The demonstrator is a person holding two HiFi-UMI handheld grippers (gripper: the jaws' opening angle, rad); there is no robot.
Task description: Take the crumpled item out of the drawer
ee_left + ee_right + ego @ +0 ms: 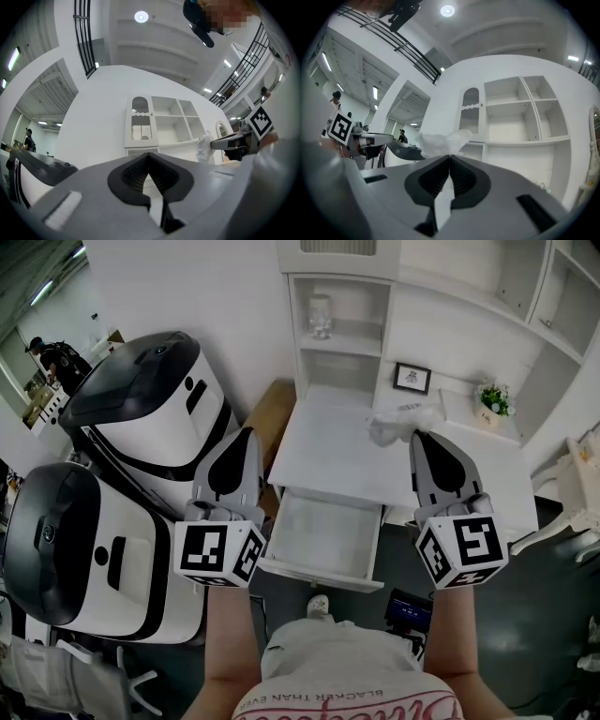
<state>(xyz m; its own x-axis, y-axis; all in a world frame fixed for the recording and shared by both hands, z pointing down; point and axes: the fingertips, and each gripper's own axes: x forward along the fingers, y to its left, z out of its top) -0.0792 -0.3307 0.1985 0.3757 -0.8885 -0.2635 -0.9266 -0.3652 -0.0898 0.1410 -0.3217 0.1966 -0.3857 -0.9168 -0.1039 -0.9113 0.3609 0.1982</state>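
Observation:
The crumpled item (401,422), a wad of thin white wrap, is held above the back right of the white desk top (328,460). My right gripper (419,435) is shut on it, and the wad sticks out past the closed tips in the right gripper view (439,141). Below, the desk's drawer (319,572) is pulled out toward me and looks empty. My left gripper (246,433) hovers at the desk's left edge, shut with nothing between its jaws. The left gripper view also shows the wad (204,144) at the right gripper's tip.
Two large white-and-black machines (141,418) (66,549) stand close on the left. A white shelf unit (342,306) with a jar (320,317) rises behind the desk. A framed picture (412,378) and a small plant (494,399) sit at the back right. A person (56,362) stands far left.

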